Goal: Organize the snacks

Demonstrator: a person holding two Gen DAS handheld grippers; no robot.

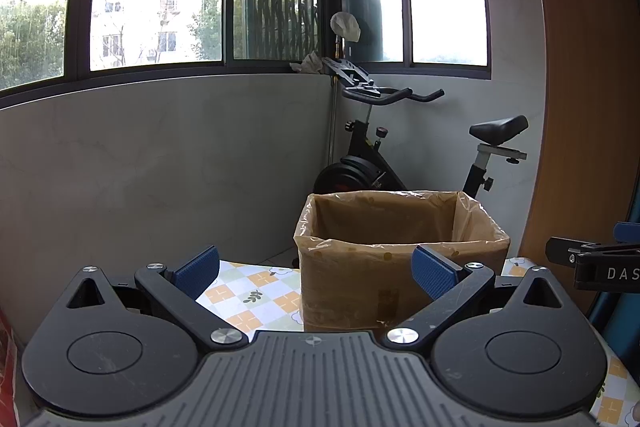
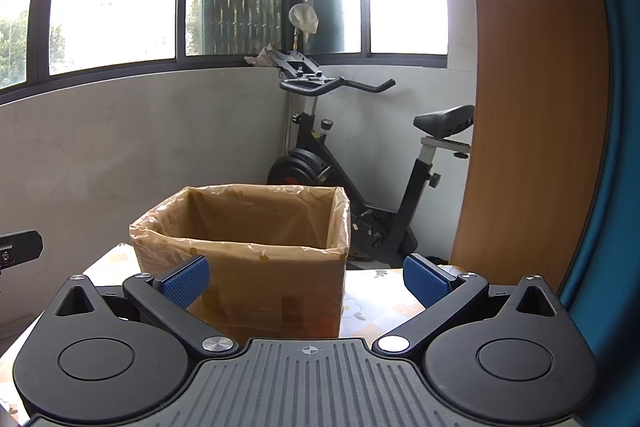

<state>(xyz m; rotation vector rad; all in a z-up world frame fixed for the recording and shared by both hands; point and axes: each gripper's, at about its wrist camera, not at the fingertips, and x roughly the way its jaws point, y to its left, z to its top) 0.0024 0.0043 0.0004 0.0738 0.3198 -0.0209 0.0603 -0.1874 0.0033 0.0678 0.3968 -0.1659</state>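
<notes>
Behind the checked, flower-print tablecloth (image 1: pixel 256 291), a black exercise bike (image 2: pixel 360 163) stands by the window. Nearer than it, a plastic-lined brown cardboard box (image 2: pixel 256 267) waits; its bottom is hidden and no snacks show. Left gripper (image 1: pixel 316 269) and right gripper (image 2: pixel 306 277) hover before it, jaws apart and empty, so sorting looks unstarted.

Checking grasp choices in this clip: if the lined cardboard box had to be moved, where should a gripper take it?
Grip the box by its near top wall, coming from above. The top is open and the rim is a thin edge; the body looks wider than the open right gripper.
</notes>
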